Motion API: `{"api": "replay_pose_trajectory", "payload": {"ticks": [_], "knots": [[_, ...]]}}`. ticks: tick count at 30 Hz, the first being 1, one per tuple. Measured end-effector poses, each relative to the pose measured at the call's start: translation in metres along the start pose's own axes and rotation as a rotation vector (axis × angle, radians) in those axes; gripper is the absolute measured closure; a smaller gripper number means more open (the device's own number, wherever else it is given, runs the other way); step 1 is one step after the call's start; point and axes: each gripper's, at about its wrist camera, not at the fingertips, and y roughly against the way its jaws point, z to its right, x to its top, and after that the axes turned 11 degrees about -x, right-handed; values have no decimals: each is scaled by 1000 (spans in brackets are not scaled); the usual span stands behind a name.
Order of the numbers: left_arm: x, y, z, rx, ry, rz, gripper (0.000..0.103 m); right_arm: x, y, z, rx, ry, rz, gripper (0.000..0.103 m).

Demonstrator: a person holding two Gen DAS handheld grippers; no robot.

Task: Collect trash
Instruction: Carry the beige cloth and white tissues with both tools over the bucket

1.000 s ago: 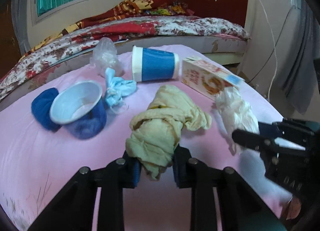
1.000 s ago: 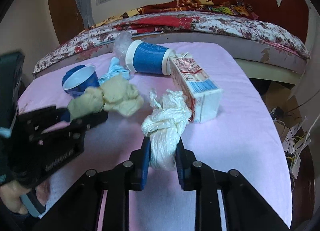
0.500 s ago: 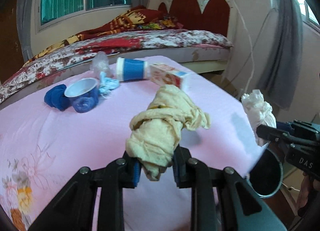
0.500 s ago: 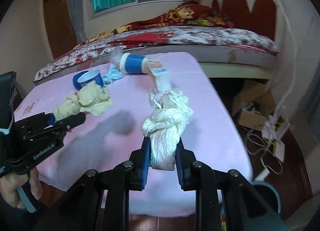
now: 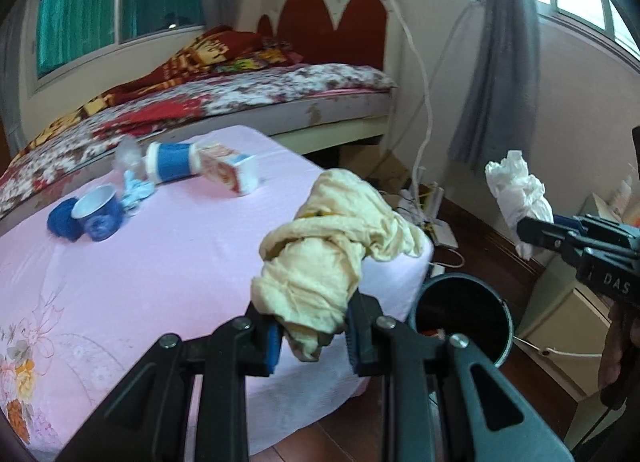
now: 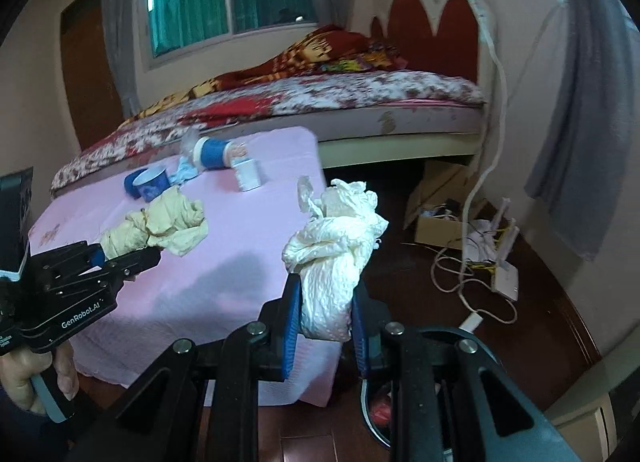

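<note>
Your left gripper [image 5: 312, 336] pinches the yellow rag [image 5: 328, 250] at the pink bed's [image 5: 140, 262] right corner; your right gripper [image 6: 326, 332] clamps the white wad [image 6: 336, 258] past that edge. Carrying step: next, centre each over the bin [image 5: 464, 314] and release.

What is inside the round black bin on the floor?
The bin looks mostly dark inside. In the right wrist view, something red shows at the bottom, but the hand-held gripper frame covers most of the opening, so the rest cannot be seen.
</note>
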Motion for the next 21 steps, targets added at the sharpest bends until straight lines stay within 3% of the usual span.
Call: {"api": "replay_pose_trajectory", "payload": {"ticks": [10, 21], "knots": [[-2, -22, 54, -84, -56, -35, 77, -35, 8, 56, -68, -68, -39, 78], [-21, -71, 116, -195, -129, -157, 77, -79, -7, 118, -133, -152, -135, 78]]}}
